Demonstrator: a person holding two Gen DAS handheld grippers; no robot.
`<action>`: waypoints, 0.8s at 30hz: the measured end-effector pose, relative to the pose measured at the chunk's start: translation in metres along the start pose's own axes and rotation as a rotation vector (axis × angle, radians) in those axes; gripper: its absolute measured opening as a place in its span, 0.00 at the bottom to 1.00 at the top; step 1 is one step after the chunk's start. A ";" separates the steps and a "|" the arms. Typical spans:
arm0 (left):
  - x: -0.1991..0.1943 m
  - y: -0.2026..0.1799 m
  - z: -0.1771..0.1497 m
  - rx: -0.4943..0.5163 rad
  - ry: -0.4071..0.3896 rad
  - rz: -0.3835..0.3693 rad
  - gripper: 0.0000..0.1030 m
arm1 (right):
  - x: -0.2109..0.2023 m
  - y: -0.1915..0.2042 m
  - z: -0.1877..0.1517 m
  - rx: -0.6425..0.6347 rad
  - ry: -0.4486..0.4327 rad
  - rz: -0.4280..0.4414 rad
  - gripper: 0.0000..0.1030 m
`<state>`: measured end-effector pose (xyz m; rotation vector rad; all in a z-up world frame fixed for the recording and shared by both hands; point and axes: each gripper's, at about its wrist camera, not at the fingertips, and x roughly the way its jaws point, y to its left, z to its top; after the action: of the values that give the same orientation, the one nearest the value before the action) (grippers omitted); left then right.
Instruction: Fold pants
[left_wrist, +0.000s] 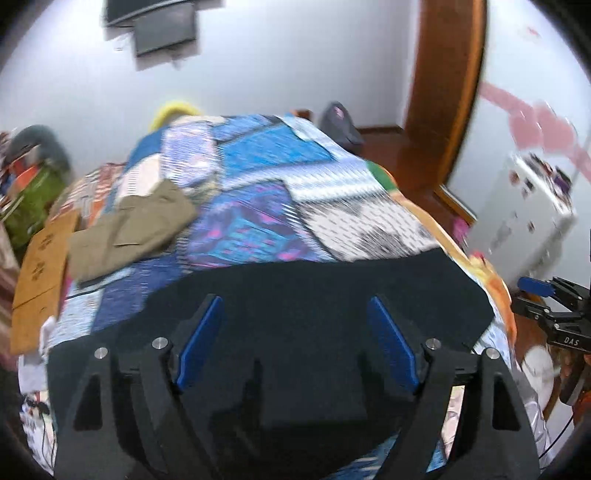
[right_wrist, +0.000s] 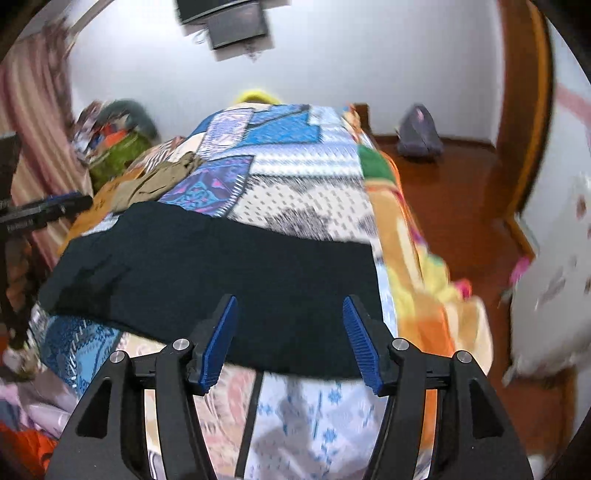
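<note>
Dark navy pants (left_wrist: 314, 295) lie flat across the near end of a bed covered by a patchwork quilt (left_wrist: 258, 177); they also show in the right wrist view (right_wrist: 221, 266). My left gripper (left_wrist: 295, 301) is open and empty, its blue fingers (left_wrist: 201, 343) hovering over the pants. My right gripper (right_wrist: 290, 299) is open and empty above the near edge of the pants; it also shows at the right edge of the left wrist view (left_wrist: 546, 291). Both views are blurred.
Folded khaki pants (left_wrist: 133, 229) lie on the quilt at far left beside a brown cardboard sheet (left_wrist: 40, 273). A green bag (right_wrist: 118, 155) sits beyond the bed's left side. Wooden floor (right_wrist: 461, 192) and a grey backpack (right_wrist: 419, 133) lie to the right.
</note>
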<state>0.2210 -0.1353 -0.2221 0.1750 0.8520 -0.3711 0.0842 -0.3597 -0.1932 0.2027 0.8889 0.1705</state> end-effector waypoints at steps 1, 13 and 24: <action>0.008 -0.011 -0.002 0.016 0.021 -0.016 0.79 | 0.000 -0.004 -0.006 0.027 0.004 0.006 0.54; 0.065 -0.082 -0.034 0.130 0.181 -0.114 0.60 | 0.036 -0.022 -0.054 0.301 0.117 0.121 0.54; 0.075 -0.086 -0.034 0.160 0.174 -0.084 0.60 | 0.046 -0.044 -0.056 0.475 0.103 0.229 0.59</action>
<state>0.2092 -0.2235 -0.3016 0.3243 1.0036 -0.5084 0.0716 -0.3862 -0.2729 0.7451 0.9985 0.1811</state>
